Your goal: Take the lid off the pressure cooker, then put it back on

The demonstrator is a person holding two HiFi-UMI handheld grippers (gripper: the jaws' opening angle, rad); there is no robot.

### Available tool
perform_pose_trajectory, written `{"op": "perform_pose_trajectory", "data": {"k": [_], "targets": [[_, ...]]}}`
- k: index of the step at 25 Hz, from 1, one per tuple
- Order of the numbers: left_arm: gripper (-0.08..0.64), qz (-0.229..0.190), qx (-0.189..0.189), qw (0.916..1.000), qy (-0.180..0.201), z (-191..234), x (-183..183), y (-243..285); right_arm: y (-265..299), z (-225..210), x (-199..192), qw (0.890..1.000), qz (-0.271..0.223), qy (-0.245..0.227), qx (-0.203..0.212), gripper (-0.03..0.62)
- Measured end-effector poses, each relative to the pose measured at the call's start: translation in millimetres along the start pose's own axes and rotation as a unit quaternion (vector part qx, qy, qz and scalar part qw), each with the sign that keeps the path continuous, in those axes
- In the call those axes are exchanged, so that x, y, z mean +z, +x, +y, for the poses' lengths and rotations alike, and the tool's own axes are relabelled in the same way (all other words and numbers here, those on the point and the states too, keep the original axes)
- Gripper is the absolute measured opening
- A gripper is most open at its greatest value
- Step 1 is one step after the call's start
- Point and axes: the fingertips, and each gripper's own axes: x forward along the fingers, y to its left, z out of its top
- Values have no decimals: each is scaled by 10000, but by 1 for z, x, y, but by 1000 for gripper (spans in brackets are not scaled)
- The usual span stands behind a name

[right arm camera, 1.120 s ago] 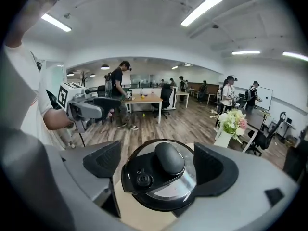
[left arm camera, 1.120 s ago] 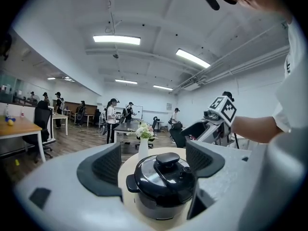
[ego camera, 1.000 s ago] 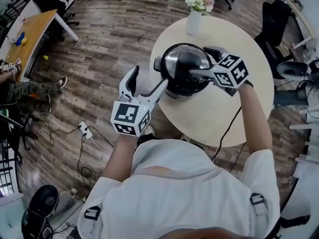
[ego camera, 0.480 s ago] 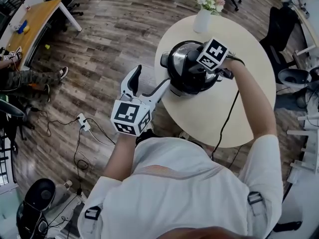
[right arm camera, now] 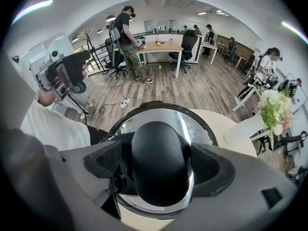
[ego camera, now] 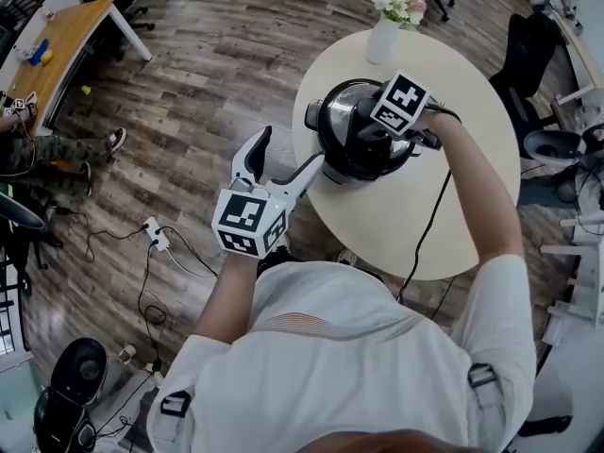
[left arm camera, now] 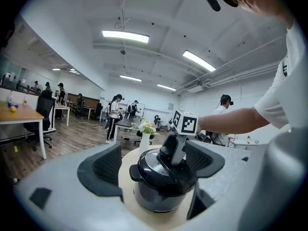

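Right gripper (right arm camera: pixel 160 163) released, textured pads straddling the rounded black knob (right arm camera: pixel 161 143) | glass-domed lid (right arm camera: pixel 195 124) seated on glossy black pressure cooker (ego camera: pixel 354 159), left side of round pale table (ego camera: pixel 425 225) | left gripper (ego camera: pixel 286 154) released, empty, off table's near-left edge

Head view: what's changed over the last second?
The right gripper swung in from beside the cooker, tipped downward and dropped over the lid; its open fingers now straddle the knob. The left gripper, lid and cooker stayed put.
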Motion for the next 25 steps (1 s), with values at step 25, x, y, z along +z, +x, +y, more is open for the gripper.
{"op": "perform_pose_trajectory", "data": {"k": [25], "targets": [[402, 300, -715, 9835, -1633, 34, -43, 34, -6, -2, 1, 9988, 462, -157, 53, 296]]}}
